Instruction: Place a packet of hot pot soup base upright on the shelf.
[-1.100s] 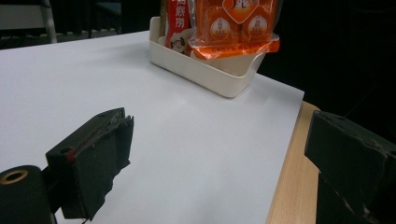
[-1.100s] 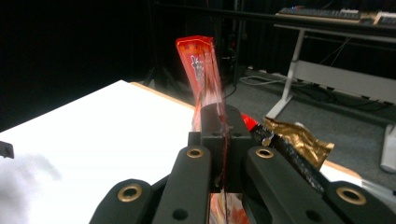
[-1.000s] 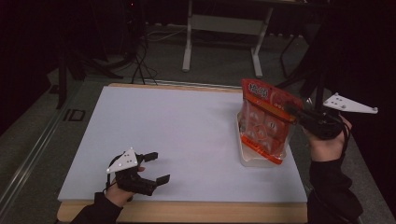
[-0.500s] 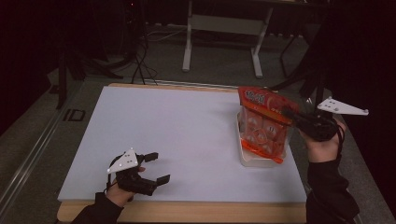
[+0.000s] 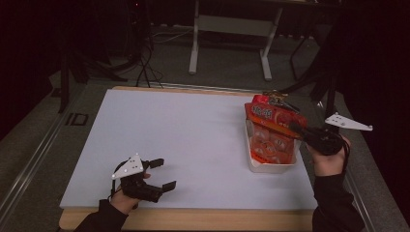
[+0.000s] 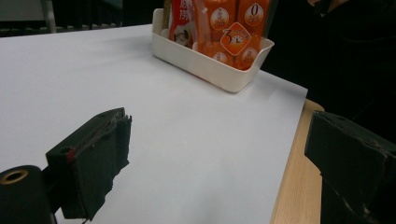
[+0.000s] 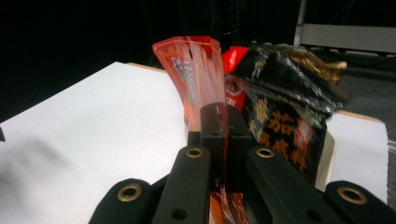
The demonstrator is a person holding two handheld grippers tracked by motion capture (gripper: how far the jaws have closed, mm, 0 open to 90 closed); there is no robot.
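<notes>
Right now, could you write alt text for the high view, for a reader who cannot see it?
The right gripper holds an orange snack bag by its top, the bag's bottom inside a white tray on the white table. The left gripper rests open near the front edge.

glossy plastic packet [image 5: 271, 130], matt plastic tray [image 5: 270, 167]
</notes>
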